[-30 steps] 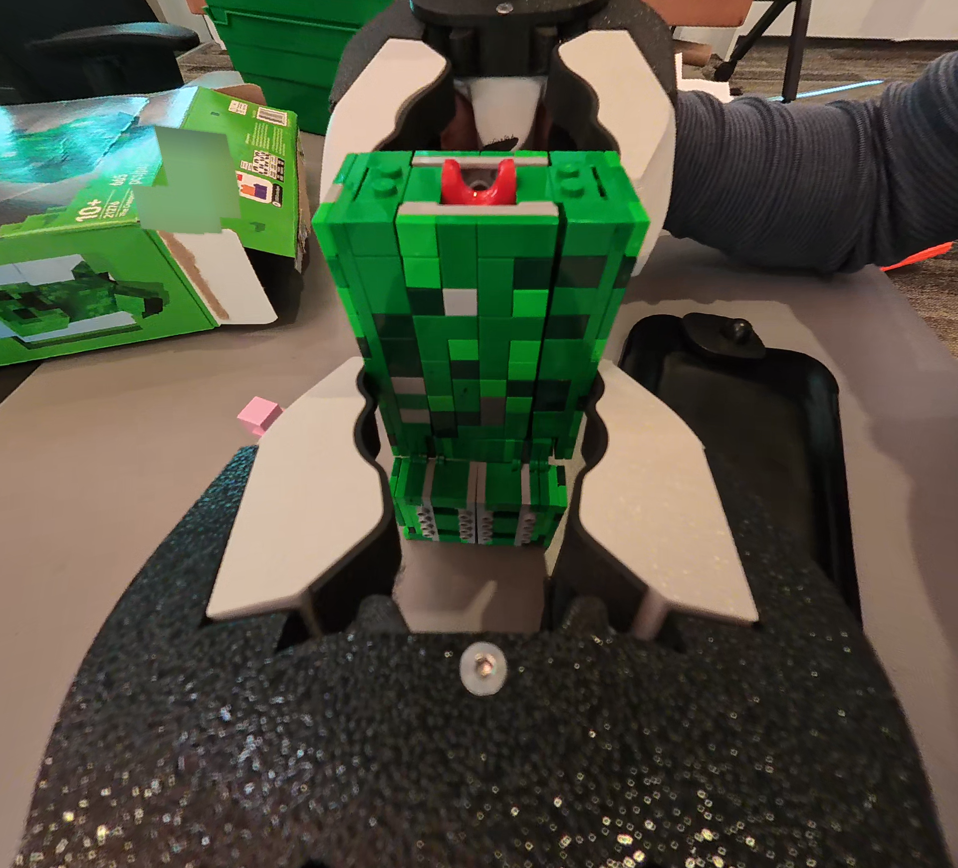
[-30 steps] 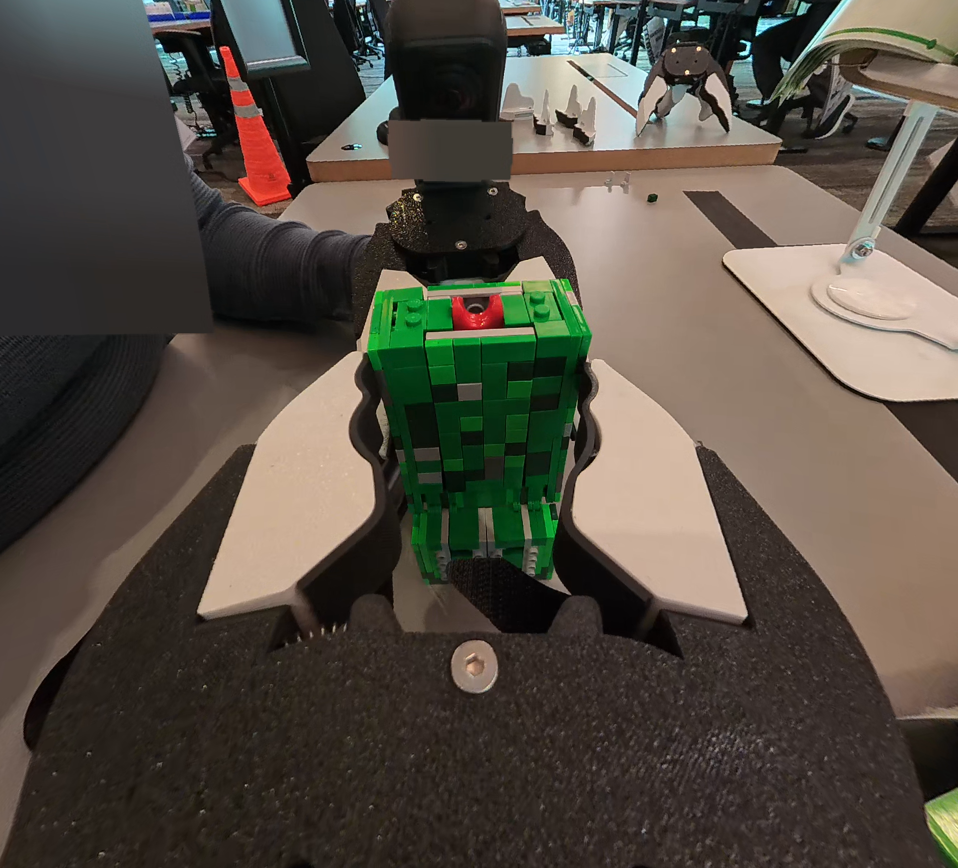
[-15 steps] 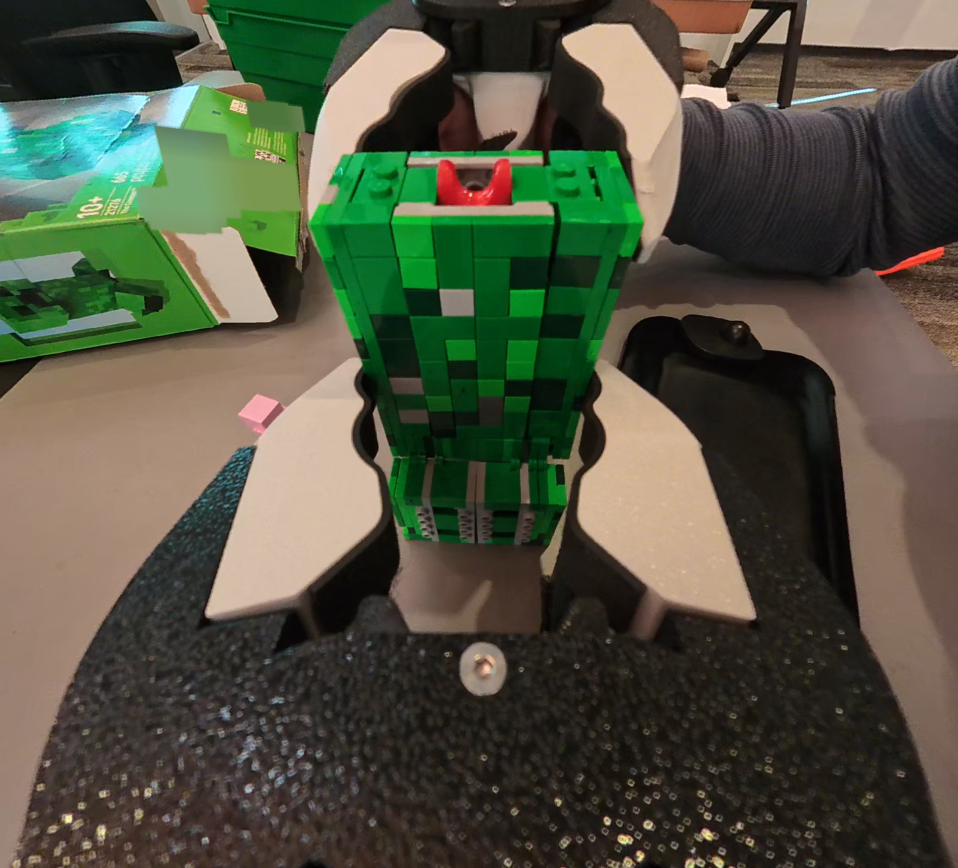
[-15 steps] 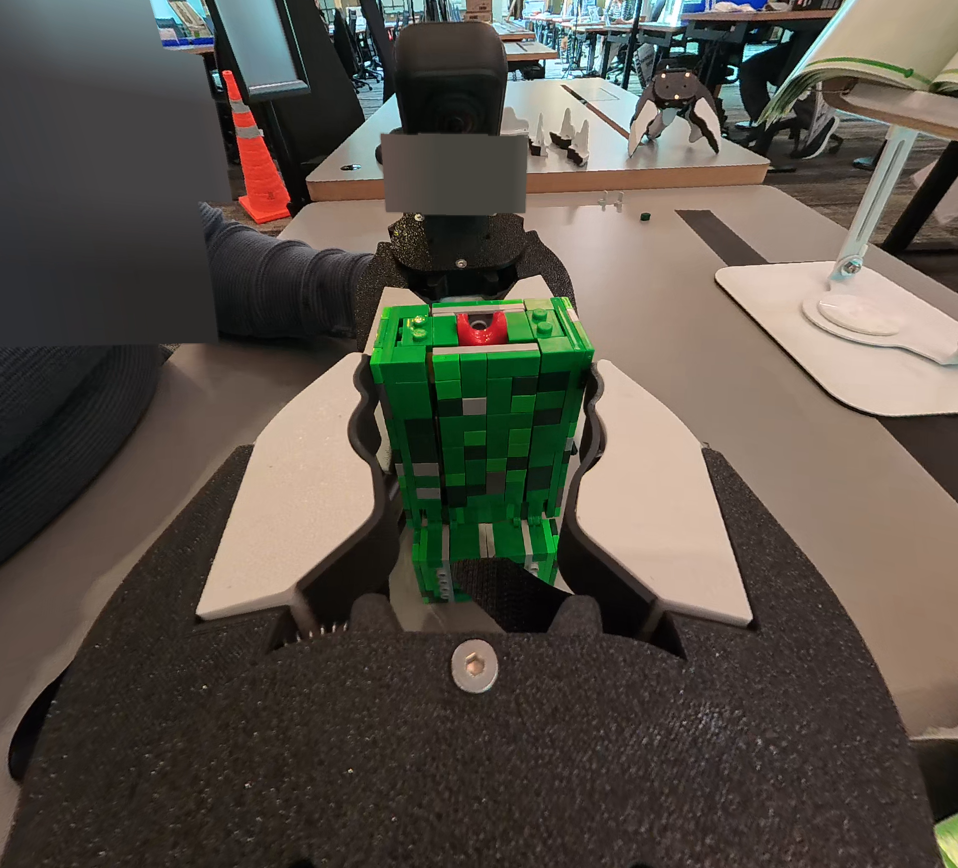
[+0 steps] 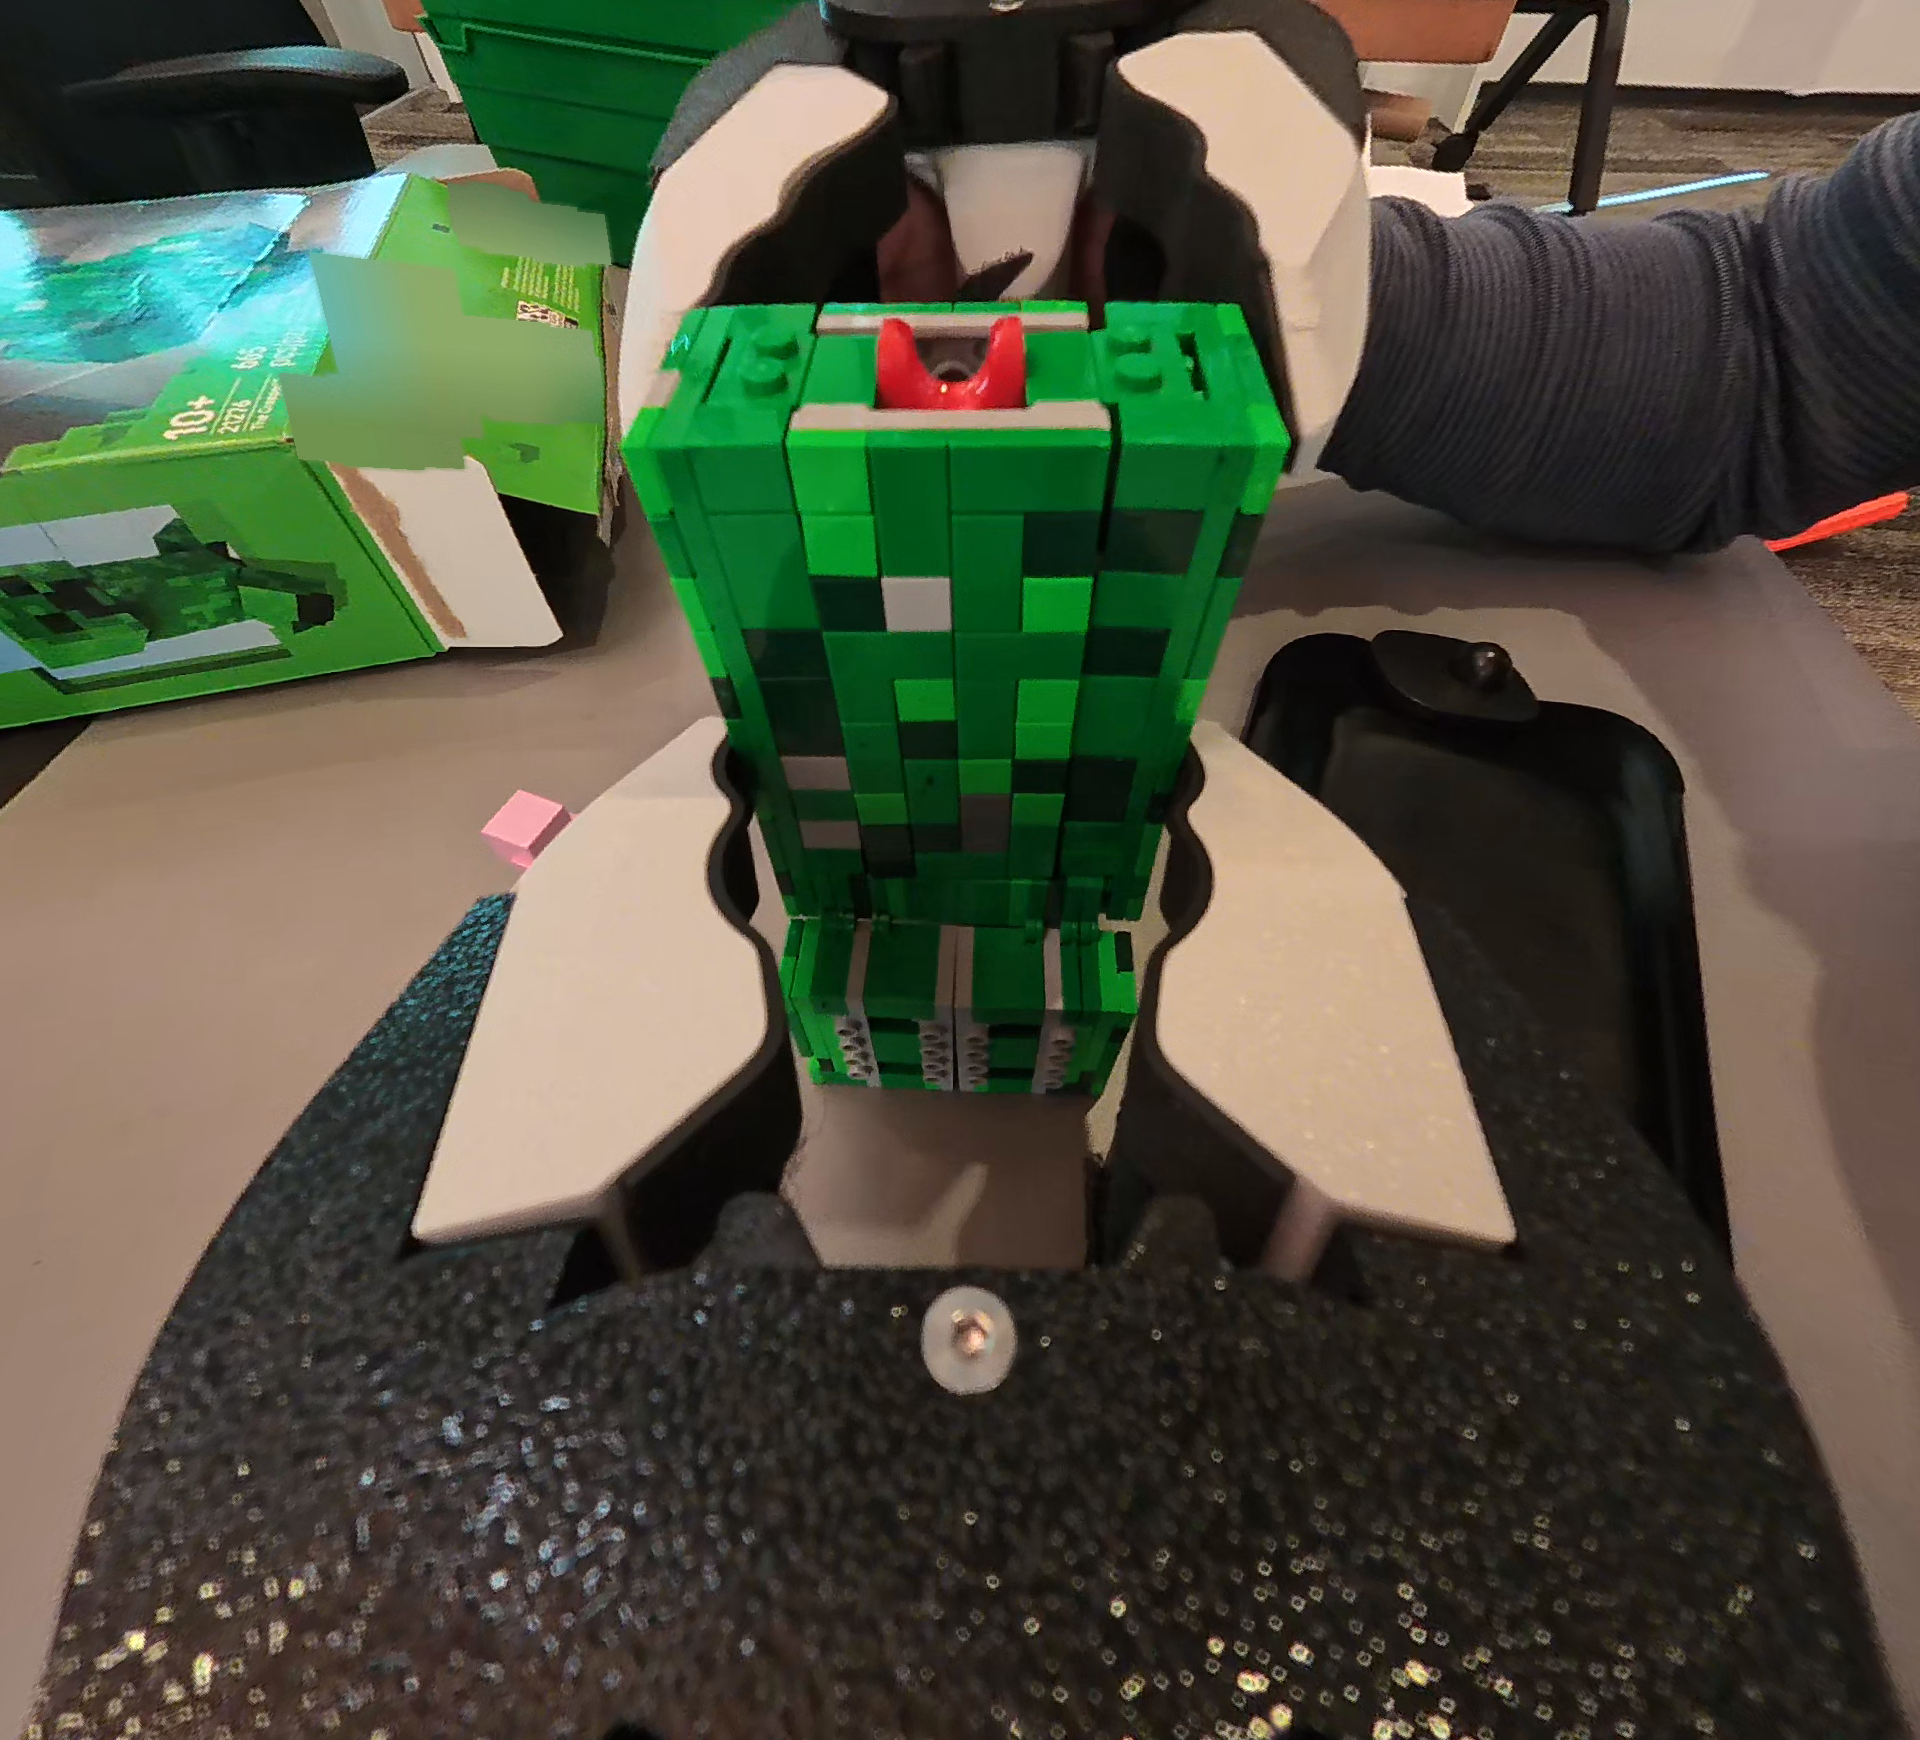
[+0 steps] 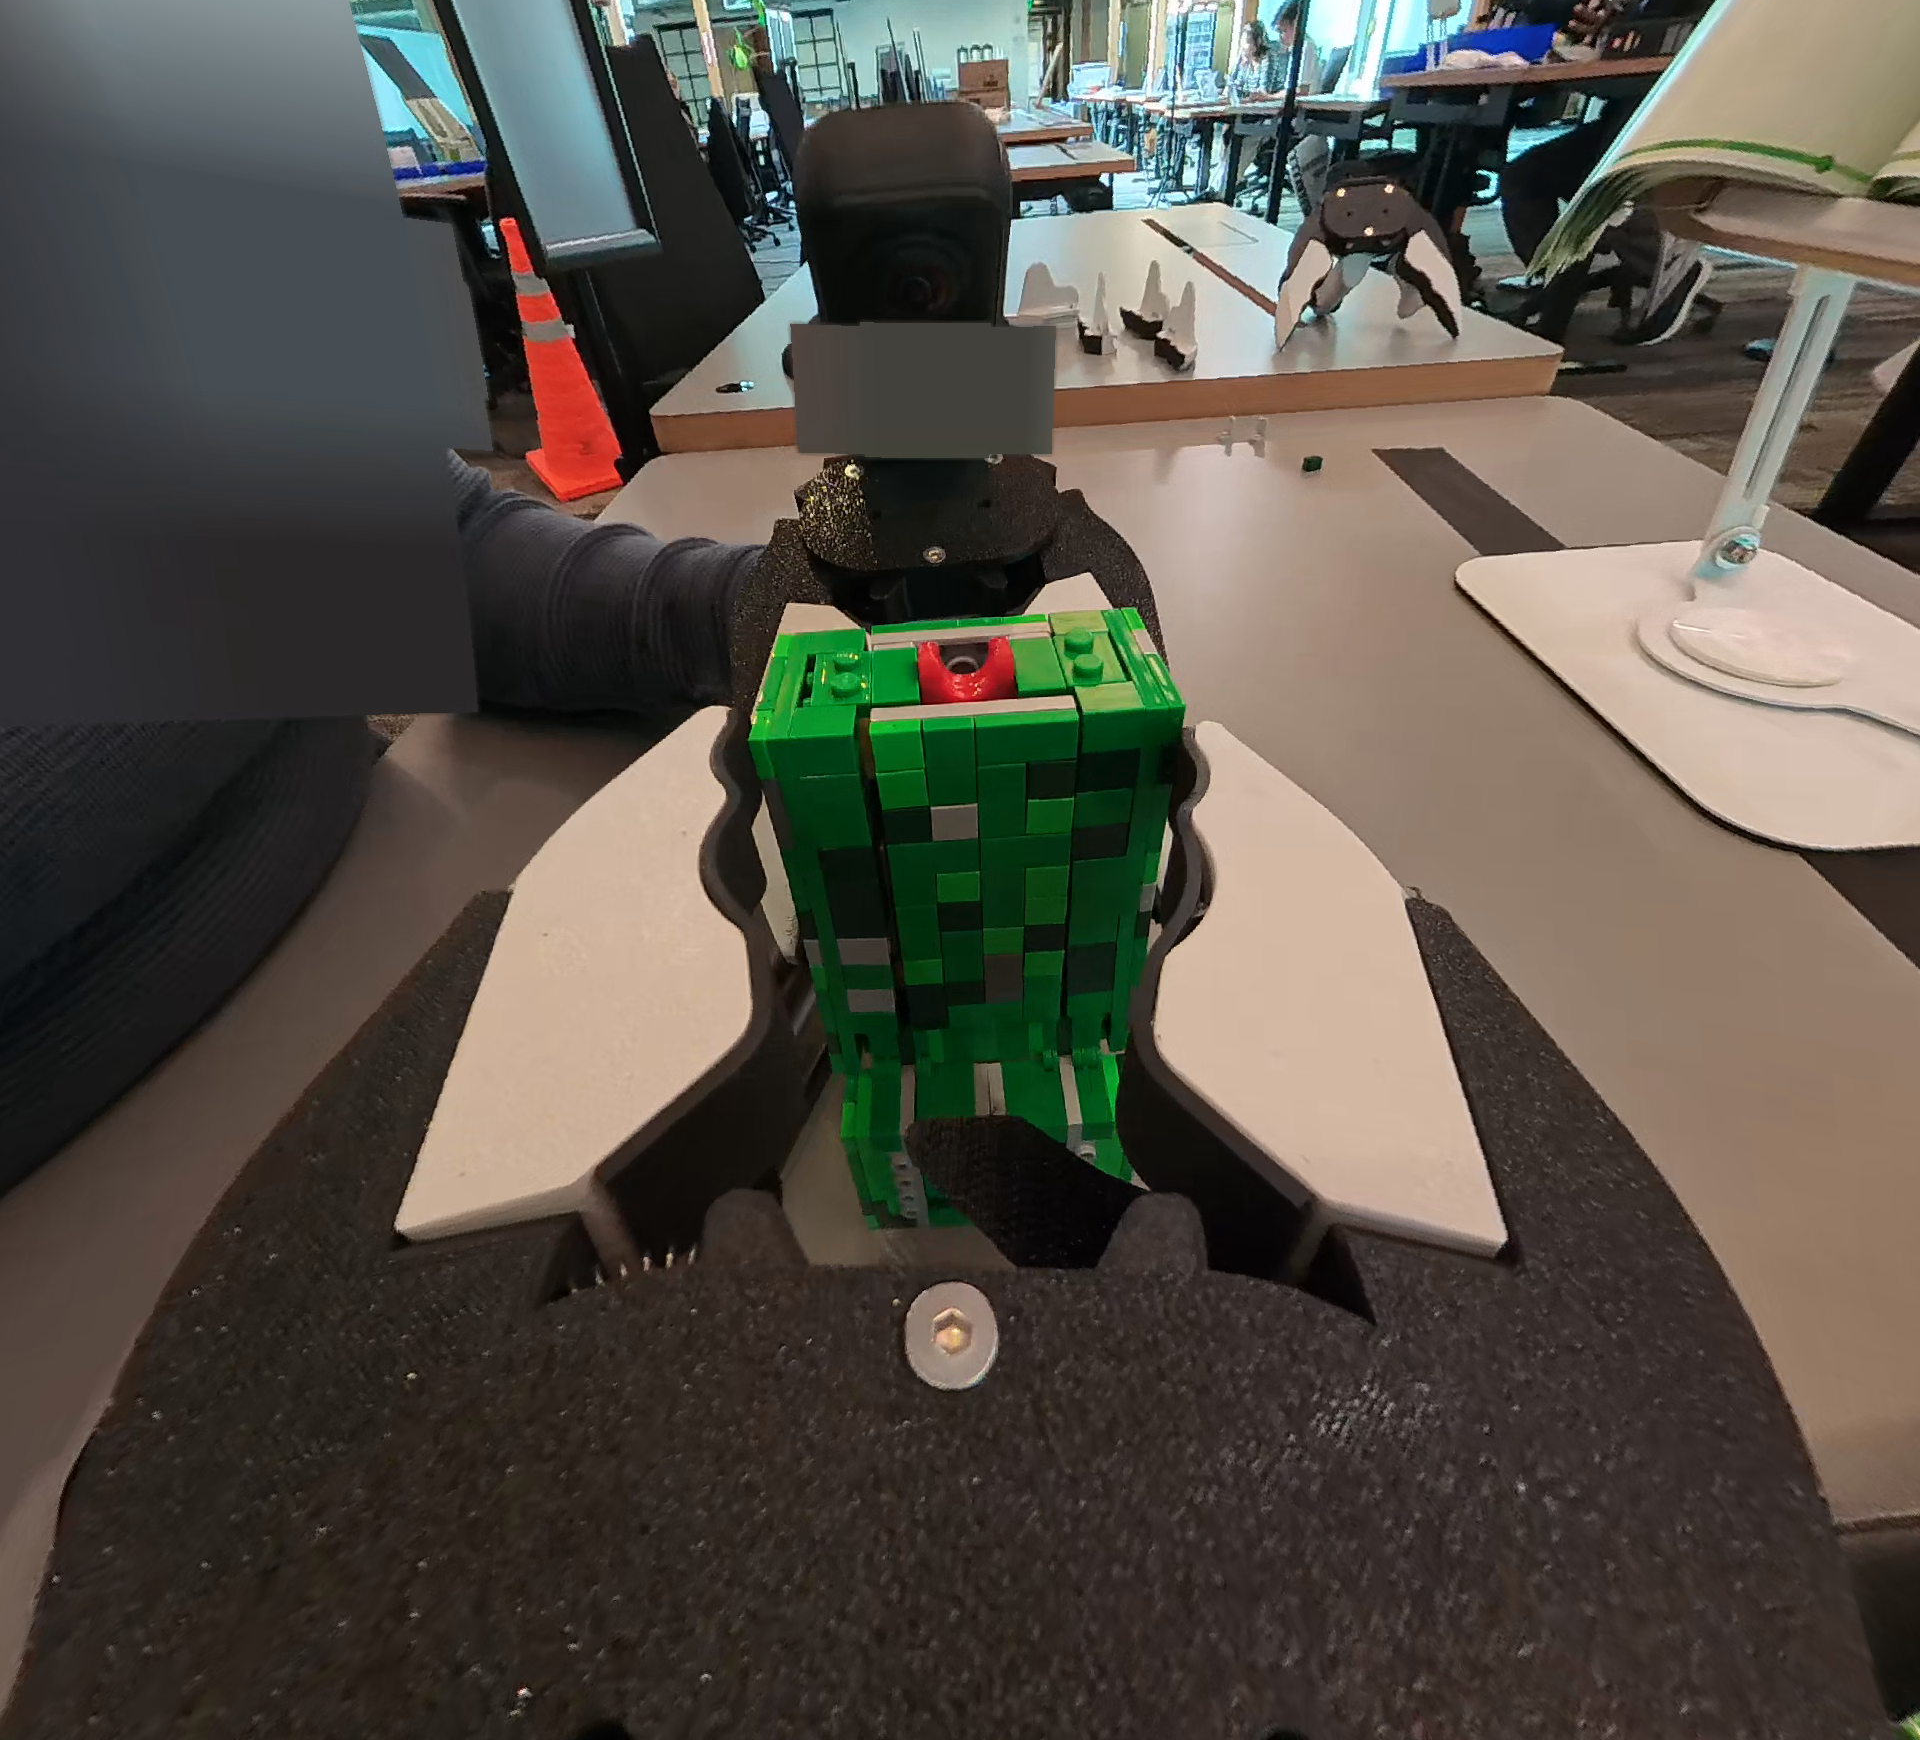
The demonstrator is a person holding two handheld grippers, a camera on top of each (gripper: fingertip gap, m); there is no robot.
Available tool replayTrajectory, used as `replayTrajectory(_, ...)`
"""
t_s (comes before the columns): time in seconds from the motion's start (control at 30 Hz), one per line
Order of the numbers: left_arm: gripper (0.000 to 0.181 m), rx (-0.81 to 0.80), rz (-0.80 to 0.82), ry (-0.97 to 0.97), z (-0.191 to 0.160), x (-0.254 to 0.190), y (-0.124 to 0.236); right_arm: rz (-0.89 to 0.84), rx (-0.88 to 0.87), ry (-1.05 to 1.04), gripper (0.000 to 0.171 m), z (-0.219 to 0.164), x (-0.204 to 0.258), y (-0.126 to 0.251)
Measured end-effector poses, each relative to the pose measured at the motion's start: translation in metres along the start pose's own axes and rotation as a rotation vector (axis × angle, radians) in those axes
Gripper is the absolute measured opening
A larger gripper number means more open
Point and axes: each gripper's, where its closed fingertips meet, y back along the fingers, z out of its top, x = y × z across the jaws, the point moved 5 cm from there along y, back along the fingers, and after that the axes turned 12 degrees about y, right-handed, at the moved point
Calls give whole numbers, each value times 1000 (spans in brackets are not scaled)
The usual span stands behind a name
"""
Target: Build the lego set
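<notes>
A tall green pixel-patterned lego figure [image 5: 956,651] with short legs stands upright between both grippers. A red curved piece [image 5: 945,365] sits in a slot on its top. My left gripper [image 5: 961,776] is shut on the figure's lower body. My right gripper [image 5: 987,163] faces it from the far side, its fingers around the figure's upper part. In the right wrist view, my right gripper [image 6: 961,755] is shut on the figure [image 6: 966,880], with the red piece [image 6: 961,667] on top and the left gripper [image 6: 925,547] behind it.
An open green lego box [image 5: 208,547] lies at the left, with a pink brick [image 5: 525,828] near my left finger. A black tray [image 5: 1455,859] lies at the right. An instruction booklet [image 6: 1766,80] sits on a white stand [image 6: 1714,714]. A sleeved arm [image 5: 1610,381] reaches in. Left tips to right tips: about 5 cm. The left tips stand about 7 cm off the pink brick [image 5: 525,828].
Both grippers stay clamped on the figure. The right wrist view has tilted up slightly and the figure has shifted a little within it.
</notes>
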Motion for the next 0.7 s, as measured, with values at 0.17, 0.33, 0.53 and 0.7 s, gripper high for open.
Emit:
replayTrajectory(0.17, 77, 4, 0, -2, 0, -1, 0, -7, 9, 11, 73, 0, 0, 0)
replayTrajectory(0.33, 77, 9, 1, 1, 0, 0, 0, -10, 14, 11, 72, 1, 0, -1)
replayTrajectory(0.53, 76, 18, 17, -4, 0, 1, 1, -36, 73, 41, 76, 6, 0, -2)
replayTrajectory(0.7, 76, 36, 23, -12, 0, 0, 2, -7, 330, 112, 92, 23, 2, 0)
